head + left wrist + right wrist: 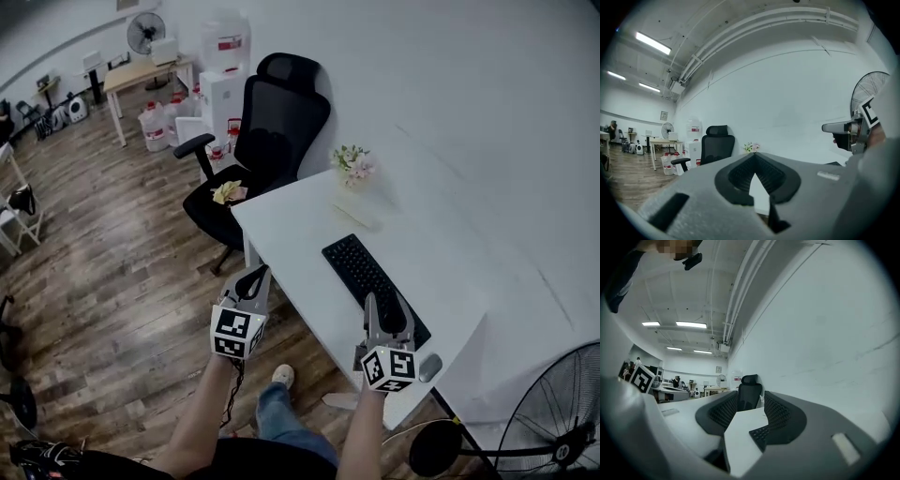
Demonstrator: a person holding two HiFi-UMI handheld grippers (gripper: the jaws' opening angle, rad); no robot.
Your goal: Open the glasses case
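A pale oblong object (356,218), which may be the glasses case, lies on the white desk (300,234) near the far end, just in front of a small bunch of flowers (352,163). It is too small to tell if it is closed. My left gripper (251,280) hangs beside the desk's left edge, over the floor; its fingertips meet and hold nothing (753,155). My right gripper (385,311) hovers over the near end of a black keyboard (370,279), with its jaws apart and empty (750,395). Both are well short of the pale object.
A grey mouse (430,367) sits right of the keyboard. A black office chair (262,150) stands at the desk's far left corner. A standing fan (553,427) is at the lower right. White wall runs along the desk's right side, wooden floor (112,262) on the left.
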